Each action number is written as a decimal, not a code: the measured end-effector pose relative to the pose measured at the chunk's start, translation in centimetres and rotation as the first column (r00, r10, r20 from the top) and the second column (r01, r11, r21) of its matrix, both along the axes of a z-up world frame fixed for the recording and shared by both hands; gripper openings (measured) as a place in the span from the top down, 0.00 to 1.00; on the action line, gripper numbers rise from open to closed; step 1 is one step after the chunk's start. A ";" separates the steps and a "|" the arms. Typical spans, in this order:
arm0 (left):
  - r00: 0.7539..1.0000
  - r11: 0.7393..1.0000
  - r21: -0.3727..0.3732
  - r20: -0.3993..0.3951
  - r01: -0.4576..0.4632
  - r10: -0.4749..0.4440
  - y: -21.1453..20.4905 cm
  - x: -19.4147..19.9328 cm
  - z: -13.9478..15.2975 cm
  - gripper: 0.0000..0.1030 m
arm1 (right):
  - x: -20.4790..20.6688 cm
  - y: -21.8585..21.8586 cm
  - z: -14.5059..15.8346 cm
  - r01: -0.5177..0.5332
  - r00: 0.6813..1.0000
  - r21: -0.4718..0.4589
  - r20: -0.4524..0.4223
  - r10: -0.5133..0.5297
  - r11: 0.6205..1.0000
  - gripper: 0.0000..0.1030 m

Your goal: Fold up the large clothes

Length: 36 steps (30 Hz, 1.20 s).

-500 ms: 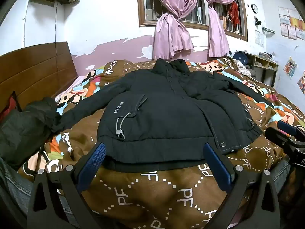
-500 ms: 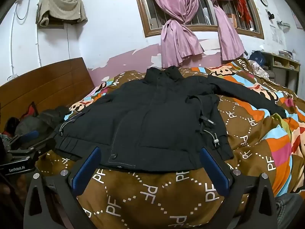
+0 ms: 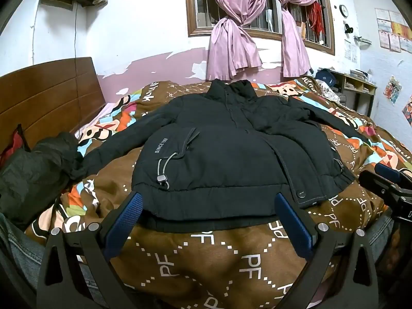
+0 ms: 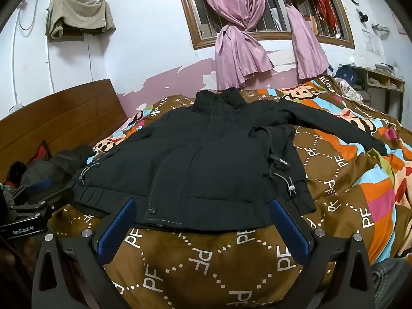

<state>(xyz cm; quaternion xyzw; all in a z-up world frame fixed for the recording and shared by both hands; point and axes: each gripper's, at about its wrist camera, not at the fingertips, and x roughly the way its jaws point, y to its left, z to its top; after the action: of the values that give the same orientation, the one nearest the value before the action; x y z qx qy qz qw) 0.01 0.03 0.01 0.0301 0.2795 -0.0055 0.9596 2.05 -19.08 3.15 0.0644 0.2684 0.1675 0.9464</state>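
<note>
A large black padded jacket (image 3: pixel 226 154) lies flat and front-up on the bed, collar toward the window, both sleeves spread out to the sides. In the right wrist view the same jacket (image 4: pixel 206 164) fills the middle of the quilt. My left gripper (image 3: pixel 207 203) hovers wide open just short of the jacket's hem, nothing between its blue pads. My right gripper (image 4: pixel 202 209) is also wide open at the hem, near the buttoned front edge, and holds nothing. Each gripper shows at the edge of the other's view.
The bed carries a brown patterned quilt (image 3: pixel 206 257) with "PF" lettering. A dark green garment (image 3: pixel 33 170) is bundled at the left by the wooden headboard (image 3: pixel 46 95). Pink curtains (image 3: pixel 231 49) hang behind, and a shelf unit (image 3: pixel 358 90) stands at right.
</note>
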 end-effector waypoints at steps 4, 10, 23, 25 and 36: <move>1.000 1.000 -0.002 0.000 -0.002 0.002 0.1 0.0 0.0 0.03 | 0.0 -0.1 0.0 0.001 1.000 0.002 -0.001 -0.001 1.000 0.00; 1.000 1.000 -0.004 -0.001 -0.001 0.001 0.5 0.1 0.0 0.03 | 0.1 -0.2 0.0 0.001 1.000 0.006 -0.003 -0.001 1.000 0.00; 1.000 1.000 0.005 0.002 0.002 -0.002 -0.1 0.0 0.0 0.03 | 0.5 -0.7 -0.2 -0.001 1.000 0.029 -0.010 0.002 1.000 0.00; 1.000 1.000 0.005 0.002 0.002 -0.002 -0.1 0.0 0.0 0.03 | 0.0 -0.6 0.1 -0.003 1.000 0.031 0.001 0.003 0.999 0.00; 1.000 1.000 0.004 0.000 0.003 -0.003 0.4 0.3 -0.1 0.03 | 0.1 -0.8 -1.3 -0.001 1.000 0.036 -0.016 0.001 0.999 0.00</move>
<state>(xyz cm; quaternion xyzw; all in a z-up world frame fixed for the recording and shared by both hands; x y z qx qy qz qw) 0.27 0.40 -0.07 0.0325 0.2795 -0.0065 0.9596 2.20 -19.90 1.88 0.0825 0.2729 0.1721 0.9429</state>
